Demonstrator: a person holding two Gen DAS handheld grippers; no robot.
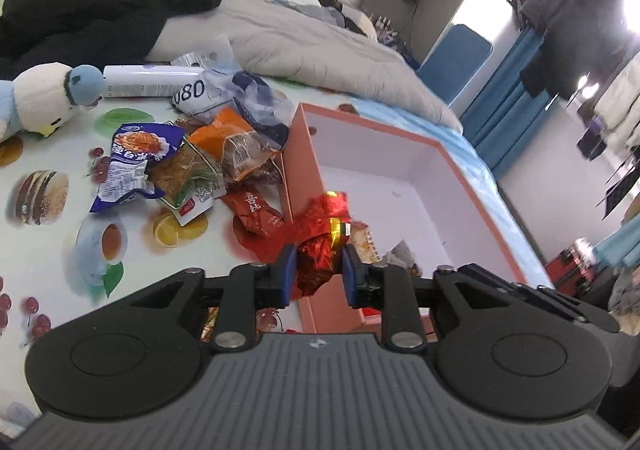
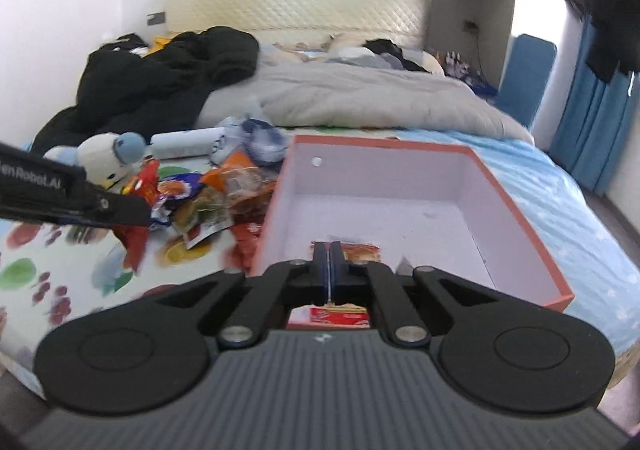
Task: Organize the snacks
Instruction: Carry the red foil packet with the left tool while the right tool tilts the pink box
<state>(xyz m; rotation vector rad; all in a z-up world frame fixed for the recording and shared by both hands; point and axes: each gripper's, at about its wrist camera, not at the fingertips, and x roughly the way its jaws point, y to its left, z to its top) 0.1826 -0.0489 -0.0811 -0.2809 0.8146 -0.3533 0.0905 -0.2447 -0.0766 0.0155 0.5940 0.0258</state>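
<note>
Left wrist view: left gripper (image 1: 319, 265) clamped on a red foil snack packet (image 1: 322, 242), blue pads pressing its crumpled lower half from both sides. Long axis of packet roughly upright in frame, running away from the gripper, twisted top end pointing up and slightly right toward the interior of the pink box (image 1: 472, 186). Held above the box's near-left corner, over the left wall. Left of the box, a heap of snacks on the fruit-print bed cover (image 1: 48, 250): blue packet (image 1: 134, 162) lying slantwise, orange packet (image 1: 236, 146) beside the box wall, another red packet (image 1: 258, 216) lying flat just by the box's left wall. Farther left of the box, a plush toy (image 1: 44, 98) and a white tube (image 1: 150, 80) lying on its side. Right wrist view: right gripper (image 2: 328, 264) with fingers pressed together, nothing between them, hovering over the box's (image 2: 516, 206) near edge. Inside the box near its front wall, a flat red-and-white packet (image 2: 360, 252); details blurred. Left gripper (image 2: 132, 210) entering from the left of the box, carrying the red foil packet (image 2: 138, 242), motion-blurred.
</note>
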